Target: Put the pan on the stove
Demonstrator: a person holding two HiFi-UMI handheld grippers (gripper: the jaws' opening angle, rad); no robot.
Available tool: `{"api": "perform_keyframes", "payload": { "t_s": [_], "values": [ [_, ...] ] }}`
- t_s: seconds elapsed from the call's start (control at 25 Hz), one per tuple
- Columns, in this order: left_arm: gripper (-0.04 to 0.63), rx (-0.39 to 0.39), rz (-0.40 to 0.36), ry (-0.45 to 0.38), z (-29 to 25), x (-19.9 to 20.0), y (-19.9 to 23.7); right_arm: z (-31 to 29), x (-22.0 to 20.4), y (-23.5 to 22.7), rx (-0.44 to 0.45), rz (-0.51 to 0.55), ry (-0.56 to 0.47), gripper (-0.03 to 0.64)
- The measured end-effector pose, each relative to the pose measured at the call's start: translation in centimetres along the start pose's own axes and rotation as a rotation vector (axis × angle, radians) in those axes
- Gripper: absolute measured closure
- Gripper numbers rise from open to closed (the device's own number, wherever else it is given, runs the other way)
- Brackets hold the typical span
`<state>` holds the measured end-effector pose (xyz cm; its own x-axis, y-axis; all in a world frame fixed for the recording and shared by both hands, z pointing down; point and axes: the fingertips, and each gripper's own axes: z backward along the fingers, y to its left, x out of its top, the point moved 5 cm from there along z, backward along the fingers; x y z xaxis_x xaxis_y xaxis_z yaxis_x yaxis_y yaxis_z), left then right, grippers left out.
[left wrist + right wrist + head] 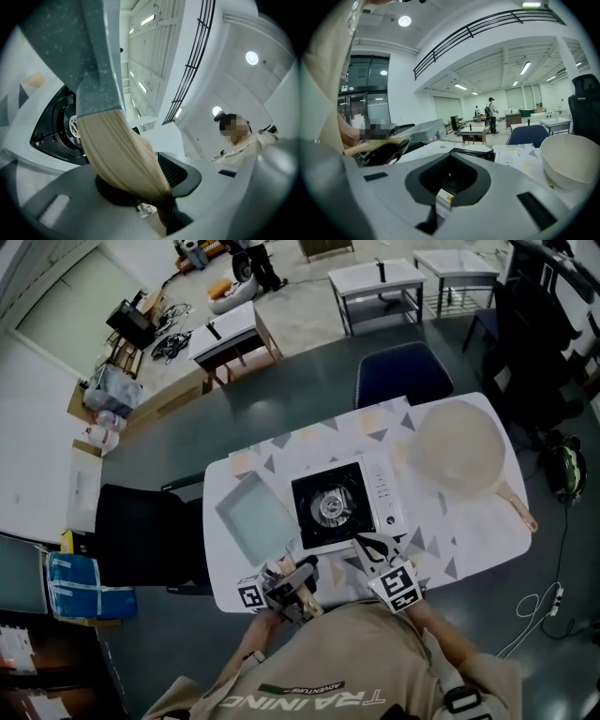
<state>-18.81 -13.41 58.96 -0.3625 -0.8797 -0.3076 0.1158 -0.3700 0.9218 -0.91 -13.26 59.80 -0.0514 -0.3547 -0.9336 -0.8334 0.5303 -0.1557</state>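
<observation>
grey floor, blue chair, white tables, black chair

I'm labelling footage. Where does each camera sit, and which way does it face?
Head view: head-mounted, steeply down at the stove; left gripper, right gripper, chest show.
Left gripper view: on that gripper, upward past the held grey pan; the person's torso shows.
Right gripper view: on that gripper, level across the table; a shirt shows.
Head and right share the cream pan.
</observation>
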Motion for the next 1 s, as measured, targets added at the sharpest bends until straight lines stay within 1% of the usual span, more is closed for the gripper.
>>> {"api": "perform_keyframes", "payload": {
  "t_s": [0.12,0.28,0.4,0.52,0.64,0.8,1.0],
  "values": [
    [0.466,-0.020,0.038,0.050,-0.7,0.3,0.6,-0.2,0.5,0.3,-0.045,0.010,-0.009,0.621],
    [0.466,-0.034,0.054,0.121,-1.1,1.0,1.4,0.0,0.8,1.0,-0.099,0.019,-0.016,0.621],
    [0.466,-0.028,0.075,0.177,-1.5,1.3,2.2,0.7,0.8,1.0,-0.142,0.014,-0.027,0.621],
    [0.463,-0.052,0.100,0.204,-2.5,0.8,2.5,1.8,-0.1,0.8,-0.172,0.035,-0.007,0.621],
    [0.463,-0.074,0.101,0.241,-3.5,0.3,2.7,2.4,-0.5,0.9,-0.187,0.055,-0.003,0.621],
    [0.463,-0.073,0.112,0.302,-4.6,-0.6,3.3,3.2,-0.8,1.0,-0.199,0.022,-0.015,0.621],
    [0.462,-0.085,0.133,0.352,-6.2,-1.9,4.1,4.3,-1.8,0.6,-0.208,0.005,-0.010,0.621]
  ]
}}
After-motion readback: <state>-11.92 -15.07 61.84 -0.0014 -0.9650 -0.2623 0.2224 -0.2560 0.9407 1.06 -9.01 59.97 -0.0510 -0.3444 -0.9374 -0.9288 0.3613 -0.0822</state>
